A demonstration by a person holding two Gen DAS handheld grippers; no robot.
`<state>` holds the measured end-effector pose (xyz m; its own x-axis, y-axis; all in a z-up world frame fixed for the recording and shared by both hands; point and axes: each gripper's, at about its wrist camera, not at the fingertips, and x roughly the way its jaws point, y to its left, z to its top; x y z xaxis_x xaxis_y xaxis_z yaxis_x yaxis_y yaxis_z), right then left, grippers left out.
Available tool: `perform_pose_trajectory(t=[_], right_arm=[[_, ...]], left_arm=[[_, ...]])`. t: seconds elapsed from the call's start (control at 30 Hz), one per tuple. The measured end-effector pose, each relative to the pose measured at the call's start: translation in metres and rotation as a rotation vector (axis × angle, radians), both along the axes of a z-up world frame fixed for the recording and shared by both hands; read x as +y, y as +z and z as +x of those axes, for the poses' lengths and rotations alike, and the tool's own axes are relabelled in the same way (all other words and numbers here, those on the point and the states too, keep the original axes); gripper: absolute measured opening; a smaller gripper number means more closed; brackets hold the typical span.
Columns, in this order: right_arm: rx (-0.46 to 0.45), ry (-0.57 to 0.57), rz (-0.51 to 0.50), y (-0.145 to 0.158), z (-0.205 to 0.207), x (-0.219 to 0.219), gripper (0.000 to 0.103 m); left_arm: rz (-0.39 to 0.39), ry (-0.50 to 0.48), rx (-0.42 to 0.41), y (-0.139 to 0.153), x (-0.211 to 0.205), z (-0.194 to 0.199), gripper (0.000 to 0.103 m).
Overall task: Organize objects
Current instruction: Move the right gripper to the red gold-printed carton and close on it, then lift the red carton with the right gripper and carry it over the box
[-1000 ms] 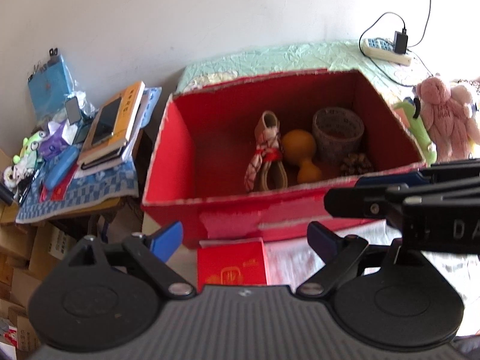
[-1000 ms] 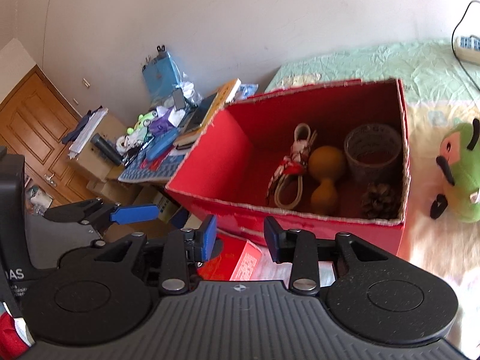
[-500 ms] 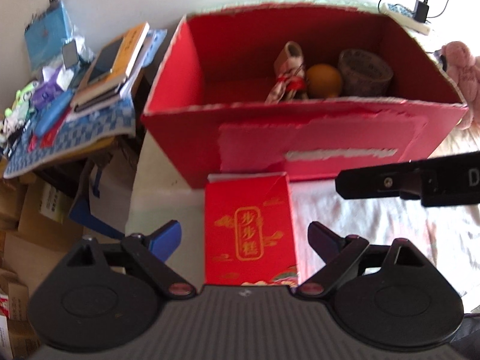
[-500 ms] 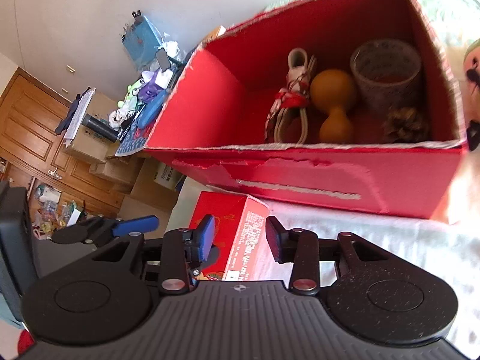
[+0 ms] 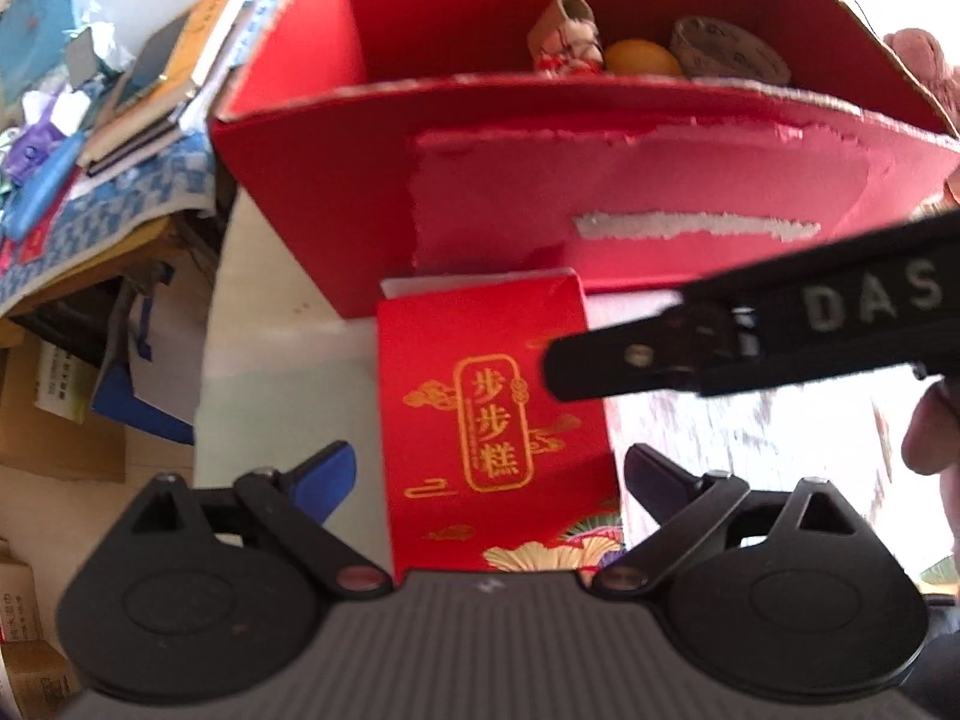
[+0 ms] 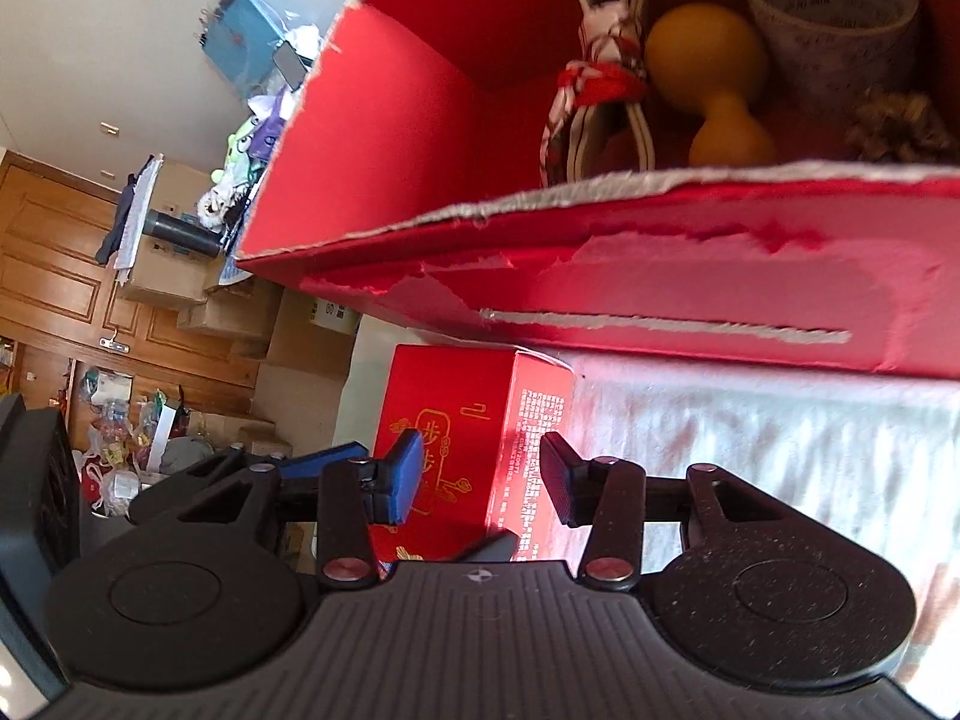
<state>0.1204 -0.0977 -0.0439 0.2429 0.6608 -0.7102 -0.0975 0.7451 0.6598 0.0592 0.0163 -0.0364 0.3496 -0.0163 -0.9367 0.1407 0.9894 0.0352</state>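
Printed in gold down the lid of the small red carton [image 5: 489, 414]: 步步糕, framed by cloud scrolls, with a fan motif nearer the camera; fine white print down one side face, too small to read. Lettered "DAS" in grey along the black body of the right gripper [image 6: 477, 483], seen crossing the left view.

Lying flat on the pale bedsheet [image 6: 750, 438] just in front of the big red box [image 5: 600, 180], near the sheet's left edge. Bracketed by the left gripper [image 5: 489, 480], fingers spread wide, one on either side of the carton and clear of it. Straddled at one long edge by the right gripper, fingers apart, blue pad [image 6: 401, 483] over the lid, not clamped.

Glossy card on the carton; torn, matte cardboard on the box, with white fibre along its rim. Inside: a smooth tan gourd [image 6: 711, 84], a woven cup [image 6: 831, 12], a pinecone [image 6: 894, 126], a striped strap bundle [image 6: 600, 84].
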Motion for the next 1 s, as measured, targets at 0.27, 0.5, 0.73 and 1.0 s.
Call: perform_pose_trajectory(t=[0.27,0.5,0.73,1.0], right_arm=[[0.061,-0.002,-0.005,-0.010,0.004,-0.001,0.047],[0.067,0.021,-0.024,-0.007,0.000,-0.010,0.047],[0.078,0.041,-0.030,0.000,-0.008,-0.032,0.047],[0.101,-0.022,-0.041,0.003,-0.030,-0.079,0.048]], left_arm=[[-0.018,-0.049,0.037,-0.007,-0.001,0.005,0.085],[-0.017,-0.091,0.035,0.000,-0.010,0.001,0.084],[-0.032,-0.138,0.067,0.011,-0.031,-0.004,0.084],[-0.011,-0.277,0.078,0.013,-0.085,-0.013,0.084]])
